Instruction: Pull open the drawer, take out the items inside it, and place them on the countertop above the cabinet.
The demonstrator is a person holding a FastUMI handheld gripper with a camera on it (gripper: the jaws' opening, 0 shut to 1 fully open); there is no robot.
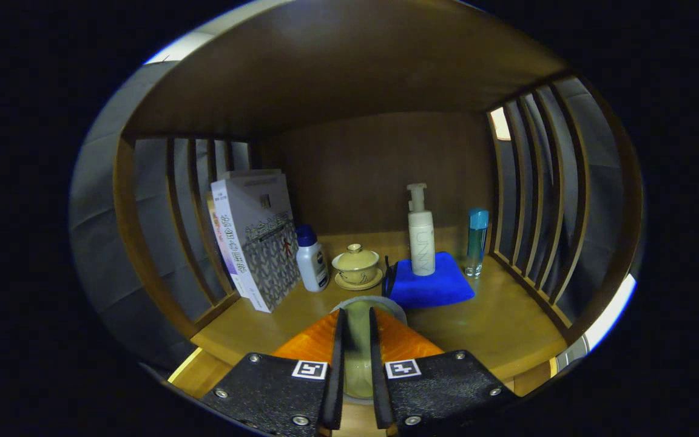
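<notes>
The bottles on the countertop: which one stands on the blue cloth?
The tall white pump bottle stands on the blue cloth. The small blue-capped white bottle and the slim teal bottle stand on bare wood.

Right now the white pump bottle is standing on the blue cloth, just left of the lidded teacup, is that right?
Not quite. In the gripper view the white pump bottle does stand on the blue cloth, but it is right of the lidded teacup, not left.

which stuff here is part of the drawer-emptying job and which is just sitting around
In the job:
- clear glass item, gripped between the hand-held gripper fingers
- wooden countertop

Just lying about:
- books
- small white bottle
- lidded teacup
- pump bottle
- blue cloth
- blue-capped bottle
</notes>
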